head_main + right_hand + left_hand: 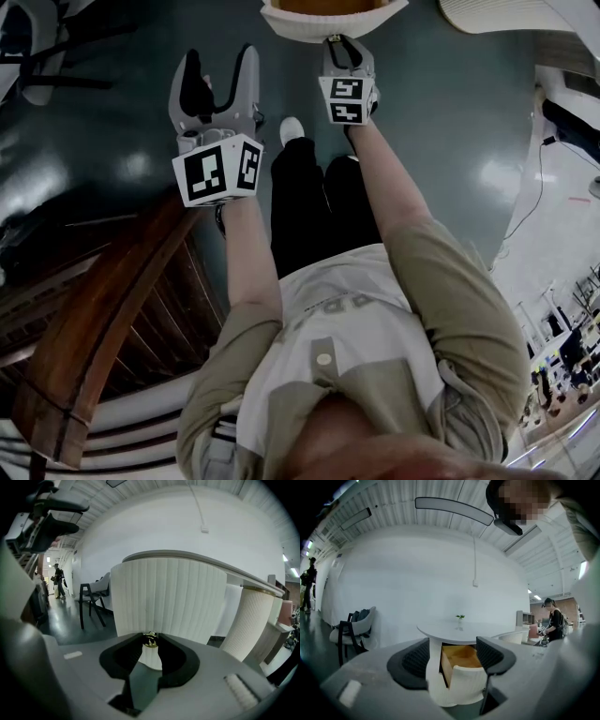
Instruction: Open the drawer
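Head view: both arms stretched straight ahead. Right claw (343,42) tips slightly down, pinching small gold knob (150,639) on drawer (328,17) front. Left claw (220,58) held level, spread wide, nothing inside. Drawer sticks out from under round white table (436,631), long side pointing toward person.

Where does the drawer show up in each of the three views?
Head view: drawer at the top edge, centre, just ahead of the right gripper.
Left gripper view: drawer low centre, between the left gripper's open jaws, wood inside showing.
Right gripper view: its ribbed front fills the centre, knob between the jaws.
Shared landmark: the dark shiny floor.
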{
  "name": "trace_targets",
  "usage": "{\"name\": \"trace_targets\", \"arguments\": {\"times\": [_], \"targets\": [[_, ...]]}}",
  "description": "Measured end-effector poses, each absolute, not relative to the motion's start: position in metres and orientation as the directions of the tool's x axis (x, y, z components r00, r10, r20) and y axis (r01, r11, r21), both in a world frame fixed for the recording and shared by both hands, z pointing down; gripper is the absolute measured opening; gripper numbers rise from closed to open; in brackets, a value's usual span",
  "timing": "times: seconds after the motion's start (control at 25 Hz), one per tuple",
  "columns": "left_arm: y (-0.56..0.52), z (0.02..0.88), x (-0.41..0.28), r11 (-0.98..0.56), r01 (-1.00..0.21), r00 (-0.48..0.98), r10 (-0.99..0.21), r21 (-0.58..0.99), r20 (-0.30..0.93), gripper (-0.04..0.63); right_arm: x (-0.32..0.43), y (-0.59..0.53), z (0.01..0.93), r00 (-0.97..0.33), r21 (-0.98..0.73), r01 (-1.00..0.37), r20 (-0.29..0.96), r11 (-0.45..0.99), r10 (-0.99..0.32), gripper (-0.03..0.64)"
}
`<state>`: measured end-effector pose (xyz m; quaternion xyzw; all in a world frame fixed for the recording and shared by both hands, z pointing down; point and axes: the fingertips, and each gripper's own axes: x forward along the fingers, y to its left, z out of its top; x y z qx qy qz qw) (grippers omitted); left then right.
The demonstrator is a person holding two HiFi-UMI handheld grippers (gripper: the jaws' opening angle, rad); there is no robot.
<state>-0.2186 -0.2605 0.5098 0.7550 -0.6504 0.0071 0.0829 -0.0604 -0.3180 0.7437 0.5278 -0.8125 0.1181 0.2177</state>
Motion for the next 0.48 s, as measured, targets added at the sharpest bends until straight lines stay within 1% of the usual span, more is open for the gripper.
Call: {"name": "trace_targets", "arguments": {"times": [0.48], "targets": [[-0.239,0.509,-0.217,-0.102,-0.986,0.121,-0.982,0.132,0.146,0.318,-0.053,-0.290,0.747,-0.357,0.028,-0.900,0.526,0.435,-0.772,0.107]]}}
